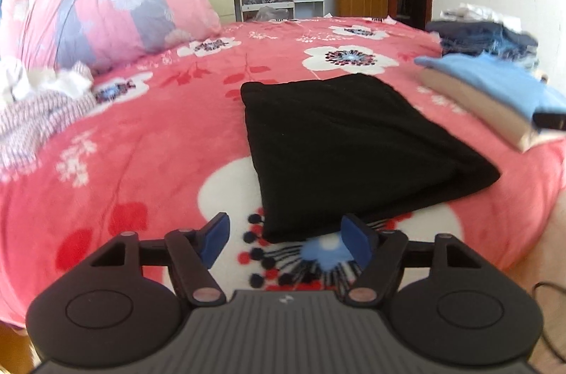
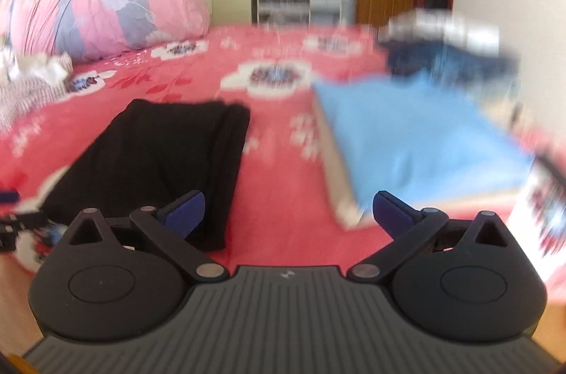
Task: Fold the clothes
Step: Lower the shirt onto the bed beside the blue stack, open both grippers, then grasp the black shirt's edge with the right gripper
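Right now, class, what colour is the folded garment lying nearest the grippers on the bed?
Plain black: the folded garment shows sharpest in the left wrist view.

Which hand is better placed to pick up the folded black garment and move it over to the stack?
Probably the left. The left gripper is open right at the near edge of the black garment. The right gripper, also open, points at bare bedspread between the garment and the light blue stack.
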`<control>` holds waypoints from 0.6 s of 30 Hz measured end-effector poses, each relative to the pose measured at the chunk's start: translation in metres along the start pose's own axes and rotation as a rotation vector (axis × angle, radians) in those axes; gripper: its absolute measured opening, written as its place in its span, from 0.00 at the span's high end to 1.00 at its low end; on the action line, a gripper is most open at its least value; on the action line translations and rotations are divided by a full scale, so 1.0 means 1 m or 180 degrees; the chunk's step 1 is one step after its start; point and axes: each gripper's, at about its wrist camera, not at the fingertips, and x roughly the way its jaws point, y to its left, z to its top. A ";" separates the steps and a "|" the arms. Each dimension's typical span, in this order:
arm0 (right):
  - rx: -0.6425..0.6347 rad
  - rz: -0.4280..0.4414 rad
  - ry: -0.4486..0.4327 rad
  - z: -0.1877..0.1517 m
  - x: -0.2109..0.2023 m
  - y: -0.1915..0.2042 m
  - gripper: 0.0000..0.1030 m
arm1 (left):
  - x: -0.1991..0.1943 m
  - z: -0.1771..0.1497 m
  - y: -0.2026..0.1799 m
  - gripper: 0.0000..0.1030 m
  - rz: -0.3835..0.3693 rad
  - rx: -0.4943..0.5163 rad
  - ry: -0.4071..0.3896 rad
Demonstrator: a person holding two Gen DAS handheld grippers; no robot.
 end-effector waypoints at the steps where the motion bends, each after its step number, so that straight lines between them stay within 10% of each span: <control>1: -0.0120 -0.0036 -0.0053 0.001 -0.001 0.004 0.01 | 0.002 0.000 -0.001 0.35 0.0015 0.0029 -0.0004; 10: 0.0483 0.0875 -0.0007 0.006 0.009 -0.009 0.02 | 0.015 -0.003 -0.001 0.50 0.0005 0.0101 -0.0029; 18: 0.1478 0.1552 0.0511 0.002 0.068 -0.026 0.53 | 0.023 -0.004 -0.002 0.50 -0.0001 0.0168 -0.0031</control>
